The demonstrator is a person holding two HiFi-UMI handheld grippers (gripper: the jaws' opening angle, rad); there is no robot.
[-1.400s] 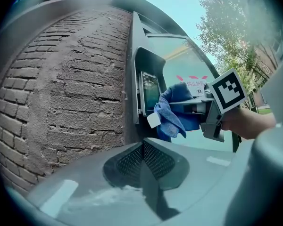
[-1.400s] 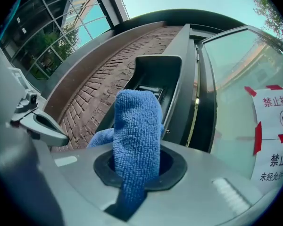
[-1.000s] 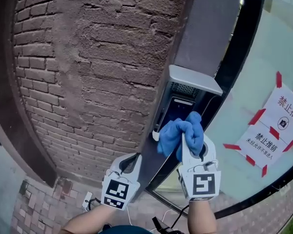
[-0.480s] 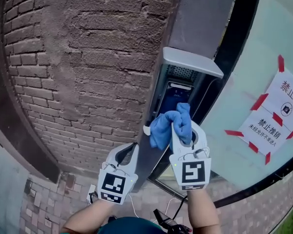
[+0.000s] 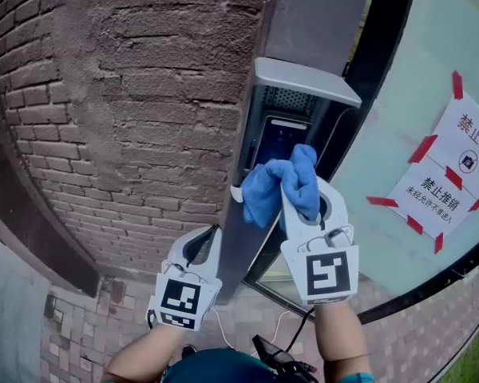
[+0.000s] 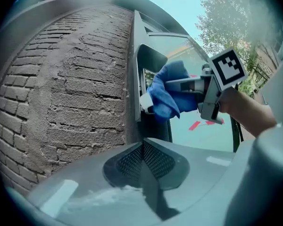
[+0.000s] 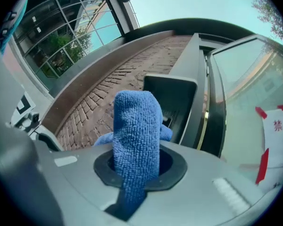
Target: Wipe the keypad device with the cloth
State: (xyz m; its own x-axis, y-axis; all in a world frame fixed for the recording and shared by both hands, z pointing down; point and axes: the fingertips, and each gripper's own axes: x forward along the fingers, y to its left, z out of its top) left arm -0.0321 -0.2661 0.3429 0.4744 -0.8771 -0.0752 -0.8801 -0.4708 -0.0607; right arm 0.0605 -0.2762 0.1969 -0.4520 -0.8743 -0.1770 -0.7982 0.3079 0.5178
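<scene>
**Right side.** Your right hand-held gripper (image 5: pixel 303 207) is clamped on a blue microfibre cloth (image 5: pixel 276 188). In the right gripper view the cloth stands up between the jaws and bunches above them. The free folds press against the lower part of the keypad device (image 5: pixel 283 136), covering its bottom edge. The dark upper panel and the perforated strip under the grey hood (image 5: pixel 306 80) remain exposed.

**Left side.** Your left hand-held gripper (image 5: pixel 205 239) is held lower and to the left, beside the grey metal post (image 5: pixel 318 14), and apart from the cloth. In the left gripper view its meshed pads meet, with nothing between them.

**Mounting.** The keypad device sits on the face of the post, under the projecting hood. The post runs upright between a brown brick wall (image 5: pixel 128 94) on the left and a black-framed glass pane (image 5: pixel 399 126) on the right.

**Surroundings.** A white paper notice (image 5: pixel 453 175) with printed characters is fixed to the glass by red tape at its corners, well to the right of the cloth. Brick paving (image 5: pixel 80 333) shows below your forearms.
</scene>
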